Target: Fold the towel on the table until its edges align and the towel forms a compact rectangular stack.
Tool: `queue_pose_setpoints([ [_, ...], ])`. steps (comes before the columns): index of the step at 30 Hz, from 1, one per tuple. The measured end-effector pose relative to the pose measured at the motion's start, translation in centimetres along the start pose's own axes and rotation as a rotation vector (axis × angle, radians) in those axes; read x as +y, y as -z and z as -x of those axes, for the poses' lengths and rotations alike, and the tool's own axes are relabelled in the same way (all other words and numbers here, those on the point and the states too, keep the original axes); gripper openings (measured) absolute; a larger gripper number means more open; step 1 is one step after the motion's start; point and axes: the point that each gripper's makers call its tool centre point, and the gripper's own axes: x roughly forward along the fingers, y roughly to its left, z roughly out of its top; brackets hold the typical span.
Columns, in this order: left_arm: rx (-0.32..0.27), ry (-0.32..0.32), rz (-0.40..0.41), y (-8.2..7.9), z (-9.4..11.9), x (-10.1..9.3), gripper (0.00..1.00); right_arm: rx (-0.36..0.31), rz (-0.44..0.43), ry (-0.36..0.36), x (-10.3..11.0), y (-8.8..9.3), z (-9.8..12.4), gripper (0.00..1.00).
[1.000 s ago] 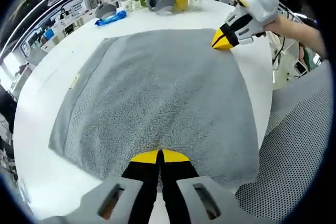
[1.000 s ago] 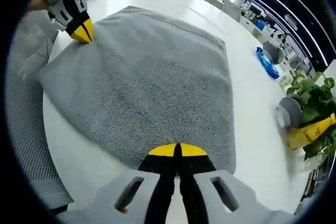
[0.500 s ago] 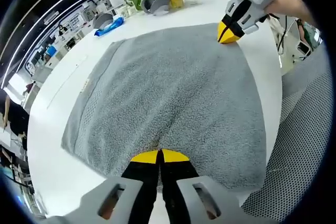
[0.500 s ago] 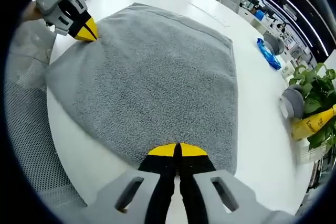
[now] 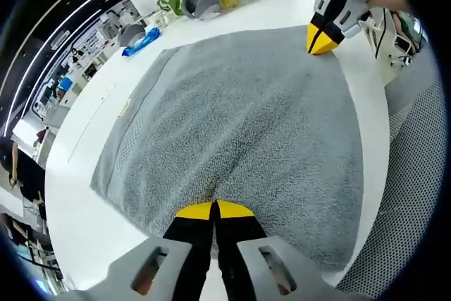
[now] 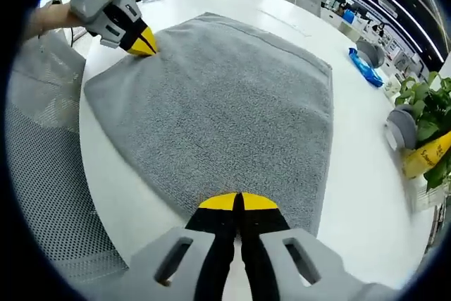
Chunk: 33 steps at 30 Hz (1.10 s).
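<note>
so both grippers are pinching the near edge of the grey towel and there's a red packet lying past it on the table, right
Not quite: the packet is blue, not red, as the left gripper view shows. The rest holds: the left gripper and right gripper are each shut on the grey towel at its near edge, on the white table.

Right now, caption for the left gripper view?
Both grippers, left and right, shut on adjacent corners of the gray towel, spread on the white table.
</note>
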Motion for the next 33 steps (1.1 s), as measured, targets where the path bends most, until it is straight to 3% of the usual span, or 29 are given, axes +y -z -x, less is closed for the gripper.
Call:
queue_pose_setpoints([
  [8, 0.015, -0.004, -0.019, 0.0, -0.3, 0.9, 0.01, -0.006, 0.028, -0.002, 1.2, 0.0, 0.2, 0.0],
  [11, 0.019, -0.005, -0.026, 0.0, -0.4, 1.0, 0.01, -0.002, 0.091, 0.006, 1.6, -0.1, 0.2, 0.0],
  [15, 0.027, -0.002, -0.043, -0.1, -0.5, 1.2, 0.01, 0.005, 0.112, 0.012, 1.8, -0.2, 0.2, 0.0],
  [24, 0.037, 0.002, -0.053, -0.2, -1.0, 2.2, 0.01, -0.017, 0.08, -0.002, 2.4, -0.3, 0.2, 0.0],
  [33, 0.05, -0.002, -0.051, -0.1, -1.3, 3.0, 0.01, -0.018, 0.106, -0.012, 3.7, -0.6, 0.2, 0.0],
])
